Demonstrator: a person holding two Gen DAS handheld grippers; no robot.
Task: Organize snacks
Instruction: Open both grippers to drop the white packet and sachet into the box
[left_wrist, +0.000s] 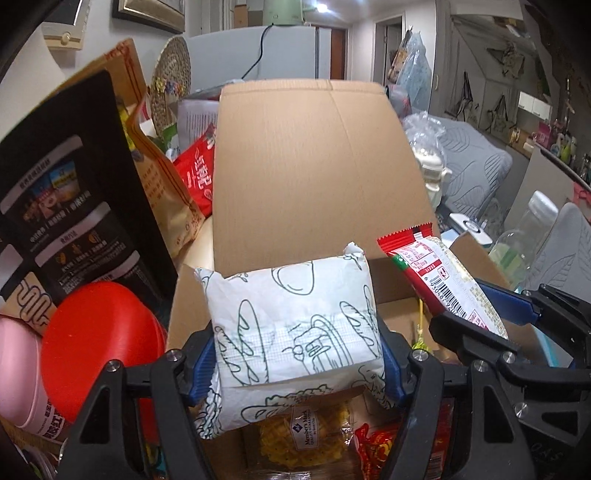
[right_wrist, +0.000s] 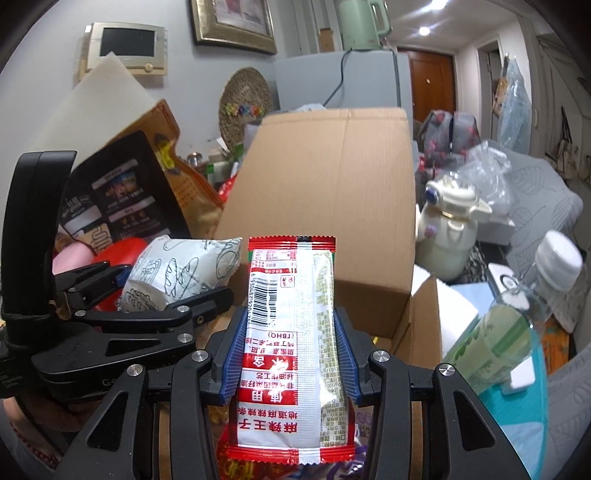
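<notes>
Your left gripper (left_wrist: 299, 354): fingers pinching the white bread-print packet (left_wrist: 295, 325) by its sides. Your right gripper (right_wrist: 288, 354): fingers clamped on the red-edged spicy strip packet (right_wrist: 291, 343). Both held upright, just before the open cardboard box (left_wrist: 314, 166) ahead.

Open cardboard box (left_wrist: 317, 177) ahead, its flap raised behind; bread packet (left_wrist: 295, 328) in left claw (left_wrist: 297, 354) before it, snack sachet (right_wrist: 291, 343) in right claw (right_wrist: 290, 354) just right; bottle (right_wrist: 517, 325) far right.
</notes>
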